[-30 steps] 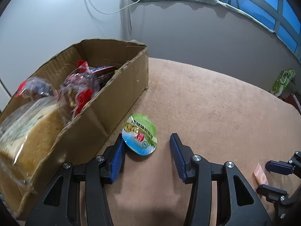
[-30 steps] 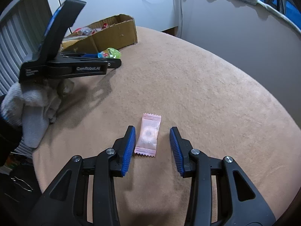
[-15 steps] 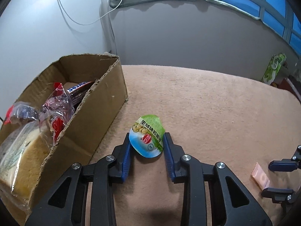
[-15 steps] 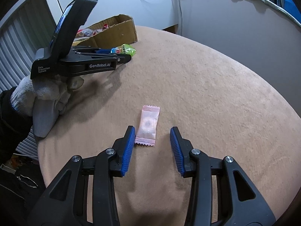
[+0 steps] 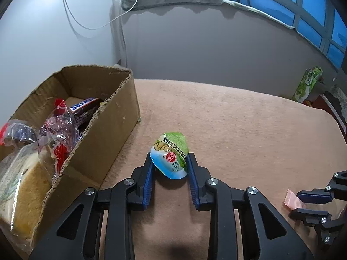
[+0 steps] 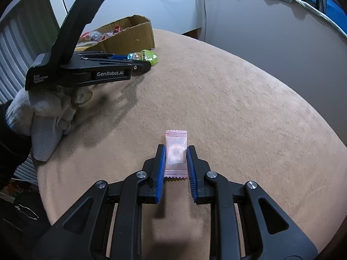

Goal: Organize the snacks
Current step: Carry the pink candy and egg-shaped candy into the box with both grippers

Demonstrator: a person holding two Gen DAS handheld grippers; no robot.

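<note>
Here, the light jelly cup (image 5: pixel 171 156), just right of the cardboard box (image 5: pixel 112 130), is clenched by its rigid sides in the left gripper (image 5: pixel 170 162); the jaws have just been closing. The thin, crinkly pink sachet (image 6: pixel 176 155) on the near desk (image 6: pixel 238 108) is pinched at its edges by the right gripper (image 6: pixel 176 153).

Pale wall (image 5: pixel 43 32) with a dangling cable (image 5: pixel 71 15); grey sill (image 5: pixel 195 0) (plants on top) under blue-dusk windows (image 5: pixel 314 10).

Cardboard box (image 5: pixel 112 127) wall blocks left of left claw (image 5: pixel 169 162); tabletop (image 5: pixel 238 125) ahead open.
</note>
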